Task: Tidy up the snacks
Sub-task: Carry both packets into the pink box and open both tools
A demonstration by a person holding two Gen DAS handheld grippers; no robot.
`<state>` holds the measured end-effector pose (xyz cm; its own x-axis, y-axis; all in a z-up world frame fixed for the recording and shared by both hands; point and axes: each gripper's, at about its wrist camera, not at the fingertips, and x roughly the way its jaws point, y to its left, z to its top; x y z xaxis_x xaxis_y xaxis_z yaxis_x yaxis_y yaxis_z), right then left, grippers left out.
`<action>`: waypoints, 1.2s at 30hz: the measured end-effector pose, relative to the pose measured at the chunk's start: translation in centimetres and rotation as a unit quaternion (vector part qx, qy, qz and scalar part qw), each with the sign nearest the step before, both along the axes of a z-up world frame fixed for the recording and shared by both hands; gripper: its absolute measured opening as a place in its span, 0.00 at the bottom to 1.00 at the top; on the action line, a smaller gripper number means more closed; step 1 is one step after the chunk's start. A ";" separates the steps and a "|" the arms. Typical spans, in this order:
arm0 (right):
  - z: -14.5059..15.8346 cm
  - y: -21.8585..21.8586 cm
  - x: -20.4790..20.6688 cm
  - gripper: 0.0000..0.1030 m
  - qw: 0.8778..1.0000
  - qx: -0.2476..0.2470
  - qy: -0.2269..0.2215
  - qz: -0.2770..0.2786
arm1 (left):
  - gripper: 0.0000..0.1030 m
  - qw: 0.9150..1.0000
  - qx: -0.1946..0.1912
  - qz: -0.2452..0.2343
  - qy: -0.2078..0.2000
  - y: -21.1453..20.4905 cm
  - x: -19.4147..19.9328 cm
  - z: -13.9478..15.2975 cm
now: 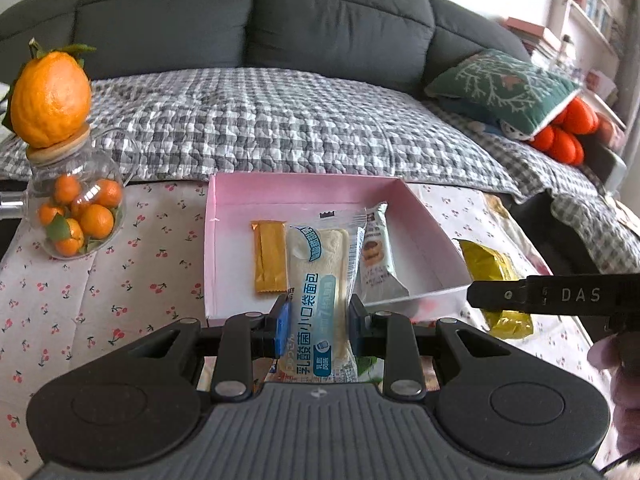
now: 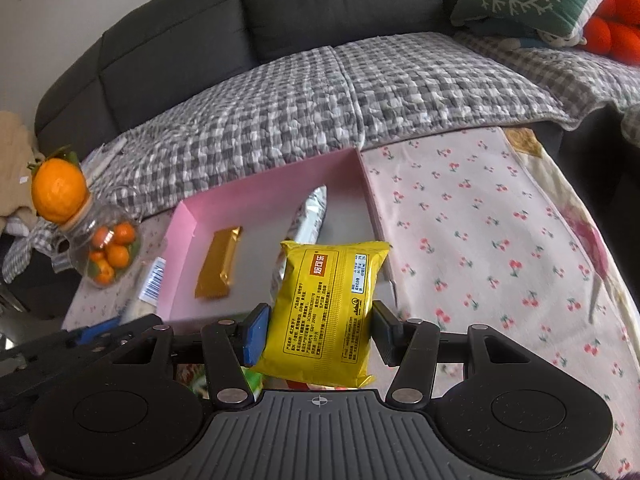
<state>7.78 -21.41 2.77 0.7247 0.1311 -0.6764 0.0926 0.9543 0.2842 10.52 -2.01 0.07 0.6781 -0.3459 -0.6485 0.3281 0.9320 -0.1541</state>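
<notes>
In our left gripper (image 1: pixel 319 320) we hold a clear-wrapped bread packet (image 1: pixel 322 280) with blue print, the jaws narrowed against its sides near its lower end, its upper end reaching over the front wall of the pink box (image 1: pixel 304 190). Our right gripper (image 2: pixel 320 334) pinches a yellow snack bag (image 2: pixel 328 312) at a wider stance, the blue pad (image 2: pixel 256 334) pressed on the bag's left edge and the dark pad on its right. The bag hangs above the box's front right corner.

Inside the box lie two snacks already — a gold-orange bar (image 1: pixel 270 256) toward the left and a silver-white cake packet (image 1: pixel 376 256) toward the right, well apart from each other in the right wrist view. The box sits on a cherry-print cloth (image 2: pixel 480 240).

To the left of the box stands a glass jar (image 1: pixel 76 208) filled with small oranges, with a large orange fruit (image 1: pixel 50 94) resting on its wooden lid. Behind the table runs a dark grey sofa (image 1: pixel 256 16) draped with a grey checked quilt (image 1: pixel 260 128) — a green cushion (image 1: pixel 504 88) lies at its right end. In the left wrist view the right gripper's black finger (image 1: pixel 560 294) crosses in from the right, with the yellow bag seen behind it.
</notes>
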 end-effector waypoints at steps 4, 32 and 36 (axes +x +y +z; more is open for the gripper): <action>0.0 0.1 1.4 0.51 1.000 -0.014 -0.008 0.002 | 0.25 1.000 0.004 0.009 -0.003 -0.5 1.6 0.4; -2.3 -1.0 7.1 0.54 0.999 -0.046 -0.020 0.000 | 0.43 0.999 0.040 0.020 -0.016 -4.6 7.1 -2.8; -2.4 -1.2 7.0 0.61 0.999 -0.042 -0.013 -0.008 | 0.55 0.999 0.042 0.018 -0.018 -4.6 6.9 -2.6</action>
